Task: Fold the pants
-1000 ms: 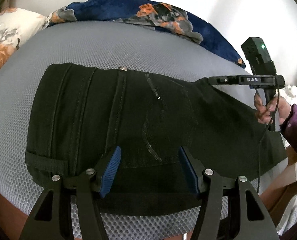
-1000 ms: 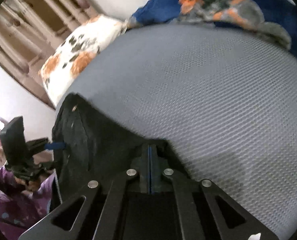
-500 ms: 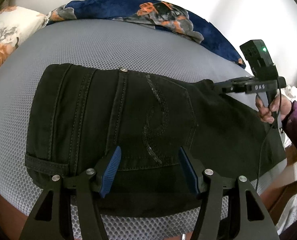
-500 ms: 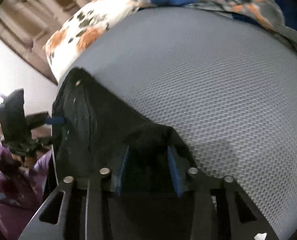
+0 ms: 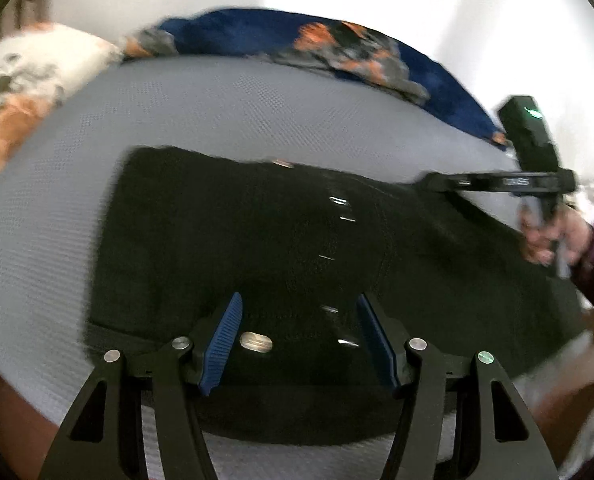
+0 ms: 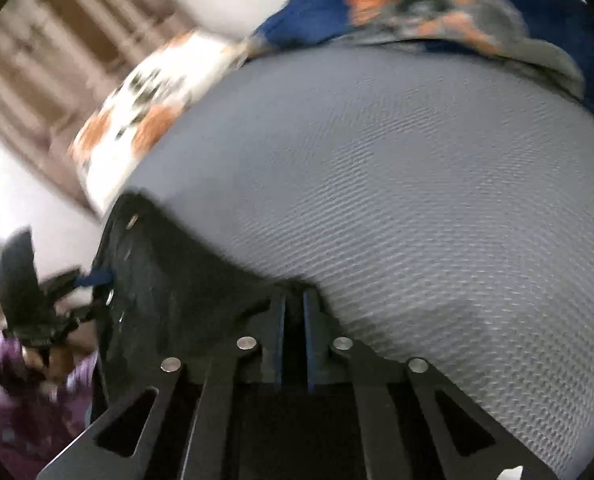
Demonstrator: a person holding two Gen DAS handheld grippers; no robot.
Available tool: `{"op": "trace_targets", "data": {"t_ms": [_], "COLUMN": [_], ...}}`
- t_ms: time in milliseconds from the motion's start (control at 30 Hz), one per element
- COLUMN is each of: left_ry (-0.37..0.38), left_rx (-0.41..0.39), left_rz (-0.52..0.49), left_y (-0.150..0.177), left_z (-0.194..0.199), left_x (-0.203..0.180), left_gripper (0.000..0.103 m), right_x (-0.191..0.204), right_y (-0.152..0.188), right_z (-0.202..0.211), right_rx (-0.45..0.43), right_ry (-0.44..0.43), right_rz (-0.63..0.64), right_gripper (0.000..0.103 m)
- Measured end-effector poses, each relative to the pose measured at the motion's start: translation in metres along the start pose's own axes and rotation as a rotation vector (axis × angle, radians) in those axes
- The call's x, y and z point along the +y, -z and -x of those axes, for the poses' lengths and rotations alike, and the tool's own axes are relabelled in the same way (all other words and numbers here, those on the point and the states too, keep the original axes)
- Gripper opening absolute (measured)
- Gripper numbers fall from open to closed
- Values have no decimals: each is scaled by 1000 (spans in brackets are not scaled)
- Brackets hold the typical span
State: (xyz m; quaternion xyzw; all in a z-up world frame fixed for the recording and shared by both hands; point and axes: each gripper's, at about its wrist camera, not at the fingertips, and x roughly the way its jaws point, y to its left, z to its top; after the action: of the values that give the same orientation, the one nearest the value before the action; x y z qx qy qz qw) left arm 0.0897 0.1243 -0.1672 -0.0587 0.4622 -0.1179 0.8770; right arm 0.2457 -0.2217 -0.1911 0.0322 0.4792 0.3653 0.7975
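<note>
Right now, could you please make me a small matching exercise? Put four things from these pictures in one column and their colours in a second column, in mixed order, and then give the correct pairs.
Things:
1. pants
2. bed cover
3. blanket
4. pads on the left tongs

Colours:
A. grey
B. dark blue with orange flowers
C. black
D. plain blue

Pairs: 1-C, 2-A, 3-B, 4-D

blur: both views smeared | pants (image 5: 257,240) stitching unreadable | right gripper (image 6: 295,320) grip unclear
</note>
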Motion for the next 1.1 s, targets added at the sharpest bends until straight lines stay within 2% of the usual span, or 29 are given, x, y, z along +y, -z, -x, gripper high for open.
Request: {"op": "trace_targets", "data": {"t_ms": [33, 67, 133, 300, 367, 400, 467, 500, 600, 733, 800, 833, 867, 933, 1000, 1067, 1100], "left_ry": [-10, 20, 69, 49, 43, 44, 47, 48, 56, 61, 61, 59, 55, 59, 73, 75, 73], "left_rx": [9, 30, 17, 24, 30, 37, 38, 42, 47, 45, 43, 44, 49, 53, 48, 53, 54], "left_rz": [21, 67, 133, 114, 107, 108, 115, 116, 131, 143, 143, 142, 136, 140, 160, 164, 165], "left_y": [0, 1, 0, -1, -1, 0, -1, -2, -3, -3, -3, -3, -2, -1, -1, -2, -2], "left_z": [-3, -6, -4, -3, -4, -5, -4, -4, -1, 1, 1, 0, -2, -4, -3, -3, -2], "left_x": [7, 15, 25, 19, 17, 16, 15, 16, 17, 16, 15, 14, 13, 13, 14, 14, 14], "left_gripper": [61, 61, 61, 61, 61, 61, 61, 61, 61, 61, 61, 61, 61, 61, 61, 61, 61], "right_x": [-5, -3, 6, 5, -4, -9, -15, -17, -6, 36, 46, 43, 33, 16, 6, -11, -12], "right_y": [1, 1, 0, -3, -4, -3, -4, -5, -5, 3, 5, 4, 2, -3, -5, -2, 0], "right_z": [-2, -5, -7, -4, 1, 6, 19, 30, 51, 42, 18, 3, -8, -11, -15, -15, -11], "right_rx": [-15, -25, -36, -47, -56, -75, -130, -158, -205, -110, -20, 22, 35, -11, -43, -66, -78], "right_ry": [9, 27, 61, 69, 9, 4, 50, 66, 25, -117, -53, -14, 4, -50, -39, -126, -138], "right_rz": [-28, -21, 21, 10, -38, -62, -93, -109, -86, 58, 109, 107, 72, -32, -77, -187, -207], "right_gripper": [4, 4, 4, 4, 4, 4, 13, 13, 13, 12, 11, 6, 0, 0, 0, 0, 0]}}
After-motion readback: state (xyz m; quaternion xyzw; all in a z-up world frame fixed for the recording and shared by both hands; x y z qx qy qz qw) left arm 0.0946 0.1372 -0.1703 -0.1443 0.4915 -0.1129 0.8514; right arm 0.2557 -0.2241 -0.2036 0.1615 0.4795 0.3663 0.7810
